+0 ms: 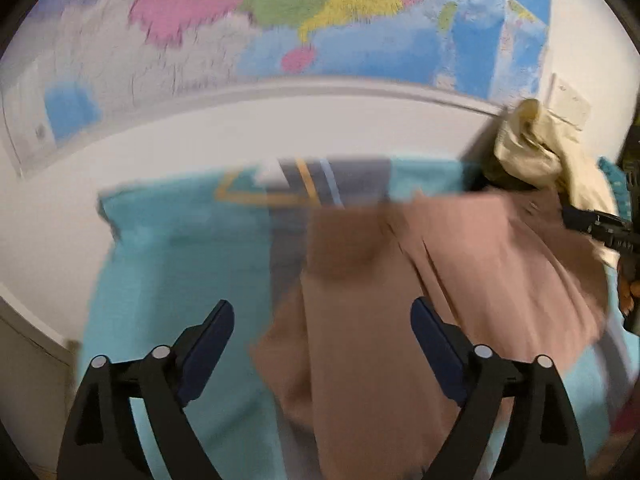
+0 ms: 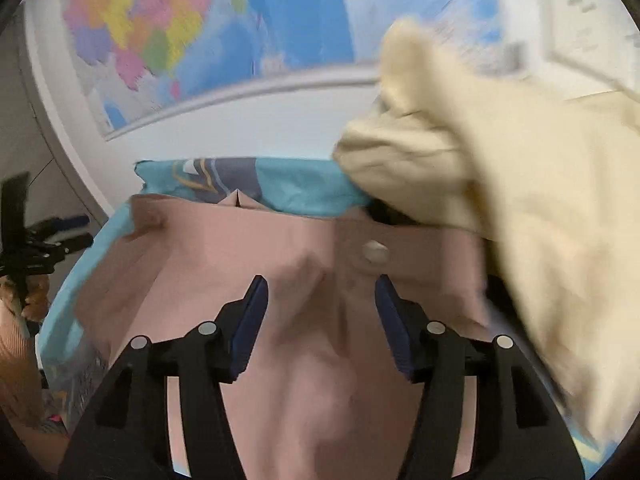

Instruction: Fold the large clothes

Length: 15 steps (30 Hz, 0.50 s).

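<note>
A large dusty-pink garment (image 1: pixel 420 280) lies spread on a turquoise bed sheet (image 1: pixel 168 256). In the right wrist view the pink garment (image 2: pixel 248 256) shows a waistband with a pale button (image 2: pixel 375 252). My left gripper (image 1: pixel 322 324) is open above the garment's left edge, holding nothing. My right gripper (image 2: pixel 322 308) is open just above the garment, below the button, holding nothing. The right gripper also shows at the right edge of the left wrist view (image 1: pixel 600 226). Both views are motion-blurred.
A cream garment (image 2: pixel 500 184) is heaped at the right, overlapping the pink one; it also shows in the left wrist view (image 1: pixel 540 152). A coloured wall map (image 1: pixel 320 20) hangs on the white wall behind the bed. The sheet has a grey and yellow pattern (image 1: pixel 296 184).
</note>
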Motion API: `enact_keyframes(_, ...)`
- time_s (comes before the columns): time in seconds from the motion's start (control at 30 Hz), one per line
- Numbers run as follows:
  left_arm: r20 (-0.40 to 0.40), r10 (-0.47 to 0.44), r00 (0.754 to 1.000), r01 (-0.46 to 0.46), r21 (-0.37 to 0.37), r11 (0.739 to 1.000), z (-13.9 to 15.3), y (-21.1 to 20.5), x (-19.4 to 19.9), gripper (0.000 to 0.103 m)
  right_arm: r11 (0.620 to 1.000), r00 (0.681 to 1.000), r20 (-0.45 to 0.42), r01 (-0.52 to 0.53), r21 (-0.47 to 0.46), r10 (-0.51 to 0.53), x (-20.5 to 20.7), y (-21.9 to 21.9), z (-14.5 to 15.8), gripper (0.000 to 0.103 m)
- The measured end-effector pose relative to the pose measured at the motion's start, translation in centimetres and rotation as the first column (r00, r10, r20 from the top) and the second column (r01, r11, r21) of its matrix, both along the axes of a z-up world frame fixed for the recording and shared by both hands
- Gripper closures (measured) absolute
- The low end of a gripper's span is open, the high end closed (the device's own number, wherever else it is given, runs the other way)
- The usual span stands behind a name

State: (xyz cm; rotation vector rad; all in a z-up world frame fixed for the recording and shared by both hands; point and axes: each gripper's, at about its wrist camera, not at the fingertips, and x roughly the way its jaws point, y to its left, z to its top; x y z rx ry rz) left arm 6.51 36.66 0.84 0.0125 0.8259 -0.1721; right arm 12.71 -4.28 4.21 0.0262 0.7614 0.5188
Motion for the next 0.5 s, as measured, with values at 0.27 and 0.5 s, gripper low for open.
enact_keyframes(0.27,-0.111,-0.071,0.991,0.055,-0.14,0.989,-5.7,-0.1,-2.4,0.008,0.991,0.978,-0.198,0.085,0.107,-0.062,-4.9,-6.4,-6.3,0.012)
enact_keyframes(0.5,-0.119,-0.074,0.99,0.058,-0.136,0.989,-7.0,-2.9,-1.9,0.036,0.978,0.973,-0.228,0.025,0.208,0.023,-4.7,-5.0,-8.5,0.07)
